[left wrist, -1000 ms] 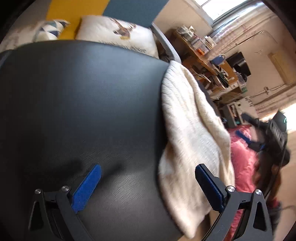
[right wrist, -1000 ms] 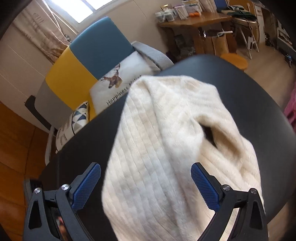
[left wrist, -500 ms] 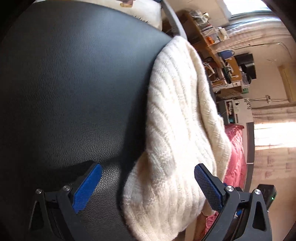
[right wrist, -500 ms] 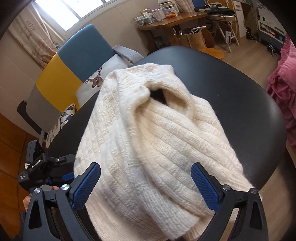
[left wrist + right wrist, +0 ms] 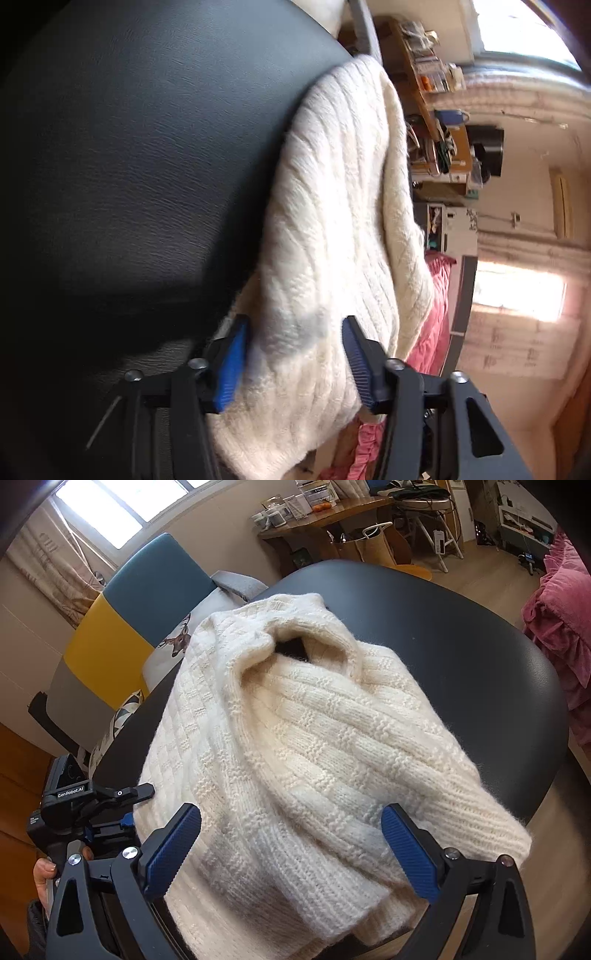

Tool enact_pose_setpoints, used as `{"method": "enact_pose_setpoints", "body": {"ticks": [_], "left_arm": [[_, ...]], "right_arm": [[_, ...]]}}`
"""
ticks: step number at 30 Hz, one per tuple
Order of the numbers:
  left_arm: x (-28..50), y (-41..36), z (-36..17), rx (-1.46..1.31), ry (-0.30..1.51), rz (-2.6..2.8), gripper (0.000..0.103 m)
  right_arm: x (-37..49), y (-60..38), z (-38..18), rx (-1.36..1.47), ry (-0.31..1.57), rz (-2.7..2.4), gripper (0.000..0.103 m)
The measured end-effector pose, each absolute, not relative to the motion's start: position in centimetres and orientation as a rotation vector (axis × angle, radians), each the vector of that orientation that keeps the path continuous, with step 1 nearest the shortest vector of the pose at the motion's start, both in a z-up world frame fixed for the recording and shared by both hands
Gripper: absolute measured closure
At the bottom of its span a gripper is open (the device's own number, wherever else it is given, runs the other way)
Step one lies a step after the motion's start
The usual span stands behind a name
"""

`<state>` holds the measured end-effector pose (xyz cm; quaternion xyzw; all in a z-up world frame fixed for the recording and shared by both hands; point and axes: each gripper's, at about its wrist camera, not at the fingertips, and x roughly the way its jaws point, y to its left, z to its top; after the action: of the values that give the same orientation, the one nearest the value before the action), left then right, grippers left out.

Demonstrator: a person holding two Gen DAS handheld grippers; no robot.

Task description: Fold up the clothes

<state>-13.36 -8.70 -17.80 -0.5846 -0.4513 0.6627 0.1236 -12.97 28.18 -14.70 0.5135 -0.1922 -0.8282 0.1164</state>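
Note:
A cream knitted sweater lies bunched on a round black table, its near end hanging over the table's rim. In the left wrist view the sweater runs along the table's right edge. My left gripper is closing its jaws on a thick fold at that near end, and both blue pads touch the knit. My right gripper stands open just above the ribbed near edge, its pads wide apart on either side of the fabric. A person's hand holds the left gripper at the lower left of the right wrist view.
Behind the table stands a yellow and blue sofa with printed cushions. A wooden desk loaded with small items is at the back. Pink fabric lies to the right. The black tabletop stretches left of the sweater.
My left gripper's jaws went from wide open to narrow around the sweater's near fold. Both grippers came down closer to the sweater. The right jaws stayed wide.

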Motion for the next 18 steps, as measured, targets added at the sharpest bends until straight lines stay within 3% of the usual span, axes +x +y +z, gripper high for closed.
{"method": "enact_pose_setpoints", "body": {"ticks": [1,3,11,18], "left_arm": [[-13.3,-8.6,-17.8,-1.700,-1.311,1.930,0.077],[-13.1,-8.4,-17.8,-1.710,-1.288,1.945,0.088],[-9.8,-10.6,-14.9,-1.545,-1.386,2.062,0.092],[-7.7,-11.7,-7.0,-1.407,-0.926,2.372,0.092]], "right_arm": [[-12.9,27.9,-14.8,1.510,-0.531,-2.434,0.003],[-12.8,27.7,-14.9,1.511,-0.490,-2.450,0.003],[-12.4,28.5,-15.8,1.550,-0.513,-2.449,0.003],[-10.9,26.0,-16.0,1.537,-0.479,-2.340,0.008]]}}
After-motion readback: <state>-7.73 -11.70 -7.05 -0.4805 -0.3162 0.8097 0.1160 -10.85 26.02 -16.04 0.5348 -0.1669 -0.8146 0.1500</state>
